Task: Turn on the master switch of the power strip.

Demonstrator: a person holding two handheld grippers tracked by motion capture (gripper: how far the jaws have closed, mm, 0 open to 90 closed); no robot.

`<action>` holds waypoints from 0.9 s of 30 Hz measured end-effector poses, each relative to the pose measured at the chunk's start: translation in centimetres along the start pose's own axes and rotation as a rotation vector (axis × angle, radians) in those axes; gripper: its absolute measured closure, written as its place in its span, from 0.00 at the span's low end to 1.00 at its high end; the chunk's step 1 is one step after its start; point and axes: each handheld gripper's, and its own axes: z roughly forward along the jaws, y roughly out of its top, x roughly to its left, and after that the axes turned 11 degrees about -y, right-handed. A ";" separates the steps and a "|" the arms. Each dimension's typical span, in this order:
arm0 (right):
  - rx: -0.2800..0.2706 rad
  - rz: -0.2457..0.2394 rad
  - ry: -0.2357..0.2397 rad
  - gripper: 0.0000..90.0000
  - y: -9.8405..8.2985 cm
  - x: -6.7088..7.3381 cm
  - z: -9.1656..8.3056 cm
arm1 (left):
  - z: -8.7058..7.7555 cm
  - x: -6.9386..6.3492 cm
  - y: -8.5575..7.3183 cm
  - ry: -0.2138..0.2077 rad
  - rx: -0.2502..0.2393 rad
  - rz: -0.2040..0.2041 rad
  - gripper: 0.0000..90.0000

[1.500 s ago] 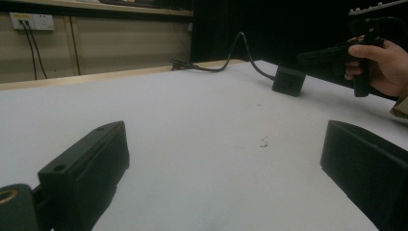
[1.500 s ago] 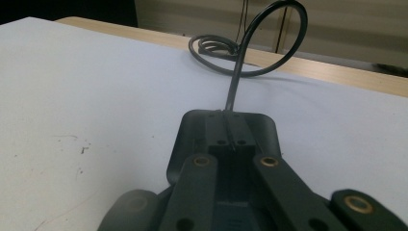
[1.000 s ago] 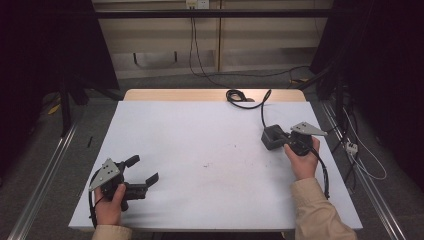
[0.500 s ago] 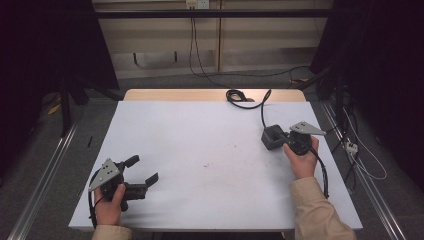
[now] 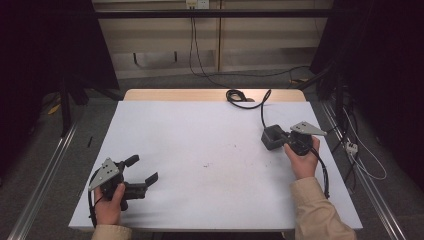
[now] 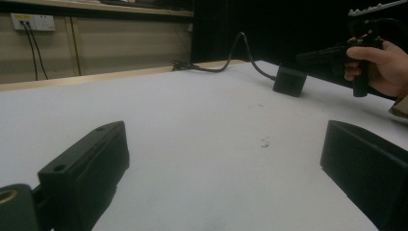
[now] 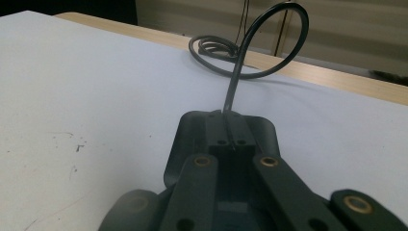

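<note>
My left gripper (image 5: 143,168) rests at the near left of the white table (image 5: 200,125), held by a hand, with its jaws spread wide and nothing between them; in the left gripper view (image 6: 223,159) bare table shows in the gap. My right gripper (image 5: 271,138) sits at the right side, jaws pressed together into one black block. A black cable (image 7: 234,84) rises from the seam between the jaw tips (image 7: 230,118) and loops back to a coil (image 5: 239,96) at the far edge. The left gripper view shows that block (image 6: 290,81) and the hand behind it.
The white sheet carries a few small dark specks (image 5: 206,165) near its middle. A wooden strip (image 5: 170,95) runs along the far edge. Metal rails (image 5: 45,170) flank the table, with loose cords on the floor at the right (image 5: 355,150).
</note>
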 end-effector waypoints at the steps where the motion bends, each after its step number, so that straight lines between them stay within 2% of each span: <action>1: 0.000 -0.003 0.000 1.00 0.0 0.0 0.0 | 0.0 0.0 0.0 0.000 -0.001 -0.001 0.03; 10: 0.005 0.003 -0.016 1.00 -0.1 -0.6 -0.4 | 0.0 -0.1 0.0 0.000 -0.002 -0.001 0.03; 17: 0.006 -0.019 -0.017 1.00 -0.1 -0.3 -0.4 | 0.0 -0.1 0.0 0.001 -0.003 -0.002 0.03; 27: 0.000 -0.022 -0.016 1.00 -0.4 -0.3 -0.3 | -0.2 -0.2 0.0 0.002 -0.004 -0.002 0.03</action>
